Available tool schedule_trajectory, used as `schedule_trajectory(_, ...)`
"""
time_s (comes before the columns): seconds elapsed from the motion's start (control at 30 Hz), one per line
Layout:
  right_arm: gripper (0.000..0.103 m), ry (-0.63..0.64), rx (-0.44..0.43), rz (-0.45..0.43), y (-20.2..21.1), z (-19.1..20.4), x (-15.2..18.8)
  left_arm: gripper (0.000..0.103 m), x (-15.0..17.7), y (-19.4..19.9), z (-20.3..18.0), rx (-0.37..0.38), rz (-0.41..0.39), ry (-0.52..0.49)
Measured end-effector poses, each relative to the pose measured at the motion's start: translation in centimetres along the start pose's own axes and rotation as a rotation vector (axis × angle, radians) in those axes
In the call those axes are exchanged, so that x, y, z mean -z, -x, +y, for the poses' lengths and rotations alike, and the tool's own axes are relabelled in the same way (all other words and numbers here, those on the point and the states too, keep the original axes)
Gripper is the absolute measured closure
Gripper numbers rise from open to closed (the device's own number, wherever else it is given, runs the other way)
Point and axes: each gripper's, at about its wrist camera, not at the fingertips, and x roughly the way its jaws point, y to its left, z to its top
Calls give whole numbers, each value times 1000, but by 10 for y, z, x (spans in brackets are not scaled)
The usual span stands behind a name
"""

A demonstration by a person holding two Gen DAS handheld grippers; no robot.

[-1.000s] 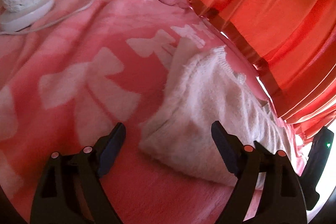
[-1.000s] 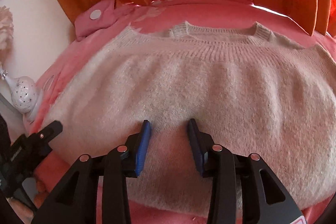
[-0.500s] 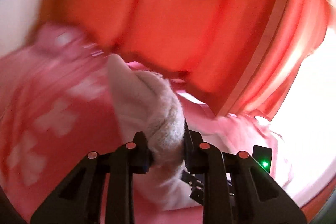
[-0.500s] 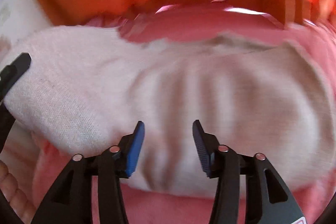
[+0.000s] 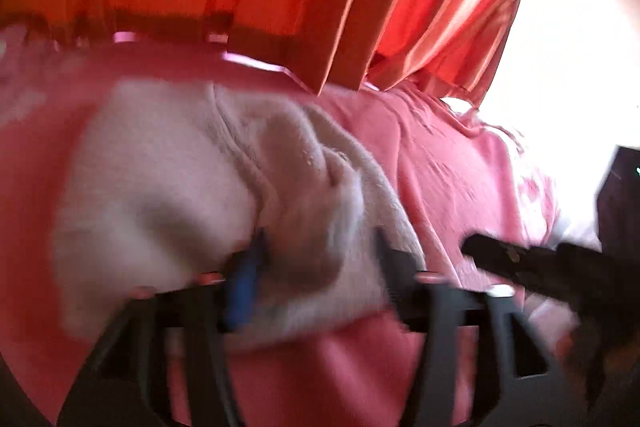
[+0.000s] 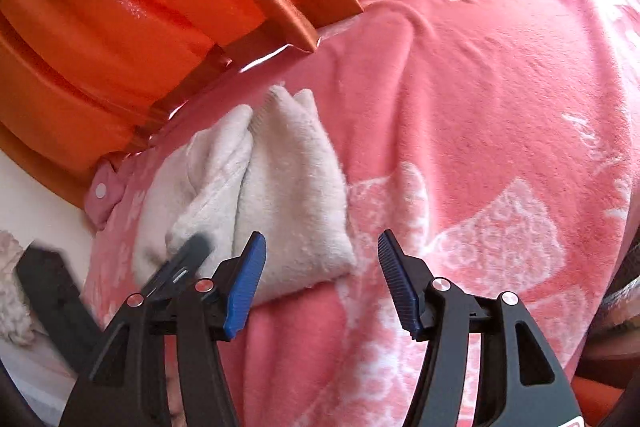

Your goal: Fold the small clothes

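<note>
Left wrist view is motion-blurred: left tongs smeared, grip on the white sweater unclear. In the right wrist view, left tongs' tip blurred, hiding part of sweater; curtain cut off at top.

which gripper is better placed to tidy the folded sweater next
Left, probably. The left gripper sits right over the cream sweater, its open jaws straddling a bunched fold. The right gripper is open beside the sweater's edge, mostly over the pink blanket.

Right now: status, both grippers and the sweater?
Left gripper open, straddling sweater fold. Right gripper open, empty, beside it. Sweater folded on pink blanket. Nothing in the way.
</note>
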Motion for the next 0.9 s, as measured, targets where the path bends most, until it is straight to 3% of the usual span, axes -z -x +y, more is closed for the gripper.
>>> schedule_trajectory(0.03,41,-9,-44,5,-2,1,-4,23,1,9,1,-24,-13,-22)
schedule_trajectory(0.13,39,-11,-115,38,-16,20,-10,13,6,38,19,-175,-42,-106)
schedule_trajectory(0.27,38,22,-166,138,-55,56,-21,13,15,23,57,-335,69,-113)
schedule_trajectory(0.4,37,25,-173,175,-79,84,-23,14,23,12,80,-359,102,-65)
schedule_trajectory(0.5,36,23,-179,238,-103,101,-26,27,22,0,86,-342,129,-38)
schedule_trajectory(0.57,45,67,-145,244,-114,114,-27,46,22,-2,93,-295,159,11)
schedule_trajectory(0.6,78,94,-130,232,-114,119,-27,51,23,-4,98,-265,174,38)
schedule_trajectory(0.67,82,143,-147,170,-100,127,-32,65,23,-7,98,-260,195,39)
schedule_trajectory(0.77,84,156,-274,8,-42,124,-42,78,24,-4,99,-239,211,51)
schedule_trajectory(0.8,84,158,-282,-36,-28,118,-43,79,24,-4,99,-208,220,67)
schedule_trajectory(0.83,84,170,-226,-78,-22,107,-44,81,25,-4,99,-194,226,76)
schedule_trajectory(0.9,84,173,-84,-4,-51,85,-45,81,26,-10,95,-205,236,59)
